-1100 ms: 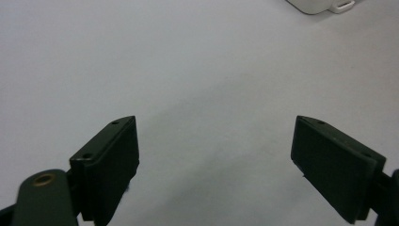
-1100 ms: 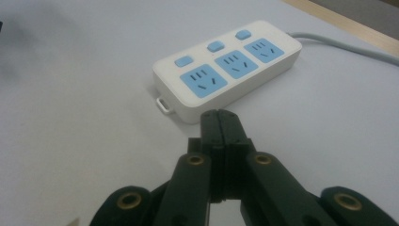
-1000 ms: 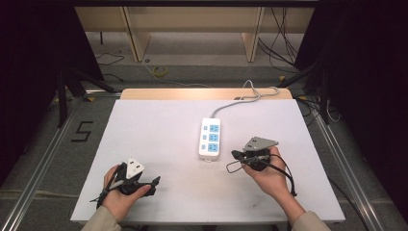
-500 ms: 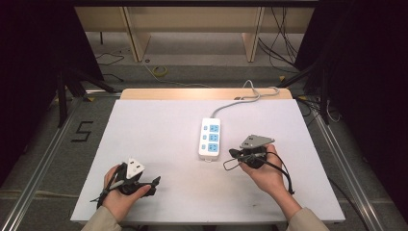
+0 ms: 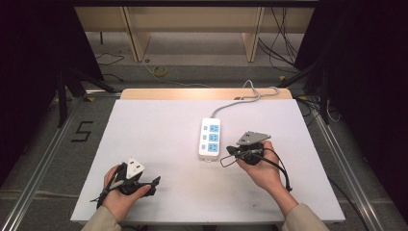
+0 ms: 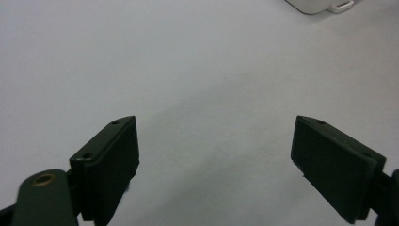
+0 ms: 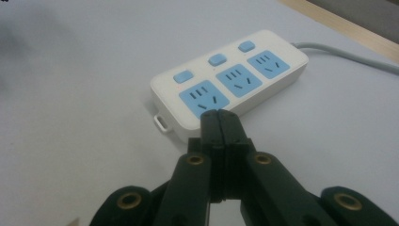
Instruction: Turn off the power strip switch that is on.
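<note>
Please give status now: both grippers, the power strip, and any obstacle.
Left gripper open, holding nothing, on the table's near left. Right gripper shut, empty, tips at the power strip's near end, contact unclear. Nothing in the way.

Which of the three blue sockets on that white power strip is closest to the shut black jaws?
The end blue socket, farthest from the grey cable; the right gripper has its tip just before it.

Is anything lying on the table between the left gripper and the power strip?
No. In the high view, only bare white table separates the left gripper from the power strip.
</note>
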Demonstrator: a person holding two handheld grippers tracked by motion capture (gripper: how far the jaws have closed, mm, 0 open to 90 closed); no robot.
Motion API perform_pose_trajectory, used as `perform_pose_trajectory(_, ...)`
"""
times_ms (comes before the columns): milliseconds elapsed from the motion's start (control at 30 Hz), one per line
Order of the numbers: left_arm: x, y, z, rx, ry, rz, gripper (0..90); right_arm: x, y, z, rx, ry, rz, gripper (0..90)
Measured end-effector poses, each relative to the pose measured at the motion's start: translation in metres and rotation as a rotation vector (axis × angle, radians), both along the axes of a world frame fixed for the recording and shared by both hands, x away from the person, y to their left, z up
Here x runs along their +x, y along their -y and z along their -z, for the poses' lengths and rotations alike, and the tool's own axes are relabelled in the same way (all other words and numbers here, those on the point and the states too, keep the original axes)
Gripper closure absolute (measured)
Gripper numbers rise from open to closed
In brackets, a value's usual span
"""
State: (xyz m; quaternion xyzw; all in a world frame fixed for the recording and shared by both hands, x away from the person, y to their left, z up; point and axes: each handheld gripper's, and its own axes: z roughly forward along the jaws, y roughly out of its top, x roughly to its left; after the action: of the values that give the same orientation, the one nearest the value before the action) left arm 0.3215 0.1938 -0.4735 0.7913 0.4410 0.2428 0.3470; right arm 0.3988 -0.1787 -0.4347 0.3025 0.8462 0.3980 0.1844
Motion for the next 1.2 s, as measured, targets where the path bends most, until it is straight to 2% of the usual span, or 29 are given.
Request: perform_pose_trajectory(1200,0.000,0.000,0.000,0.005,0.000,0.005,15.4,0.013,-0.013,-0.004,-0.008,-0.012,-0.007,90.0)
